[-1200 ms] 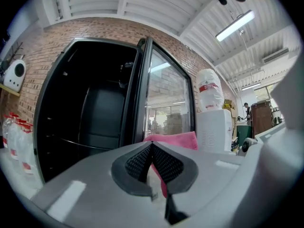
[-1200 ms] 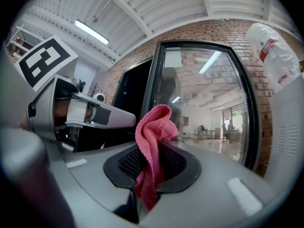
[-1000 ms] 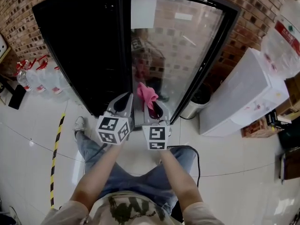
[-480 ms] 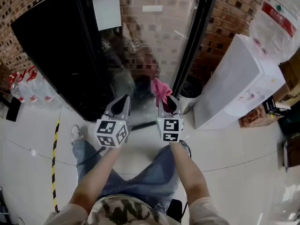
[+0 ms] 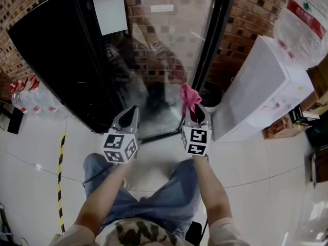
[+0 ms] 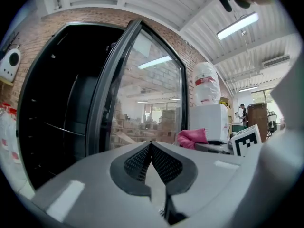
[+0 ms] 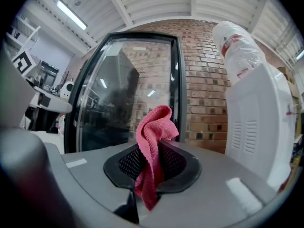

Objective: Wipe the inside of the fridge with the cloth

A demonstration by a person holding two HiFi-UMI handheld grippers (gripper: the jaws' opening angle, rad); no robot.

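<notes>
Head view: fridge (image 5: 56, 60) open, glass door (image 5: 164, 50) swung out, grippers just before it.
Right gripper (image 5: 191, 111): jaws clamped on pink cloth (image 5: 188, 95), outside fridge.
Left gripper (image 5: 130, 114): jaws together, empty.

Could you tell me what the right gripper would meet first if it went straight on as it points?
Probably the glass door, near its right frame: the right gripper, shut on the cloth, points there. Depth is unclear.
</notes>
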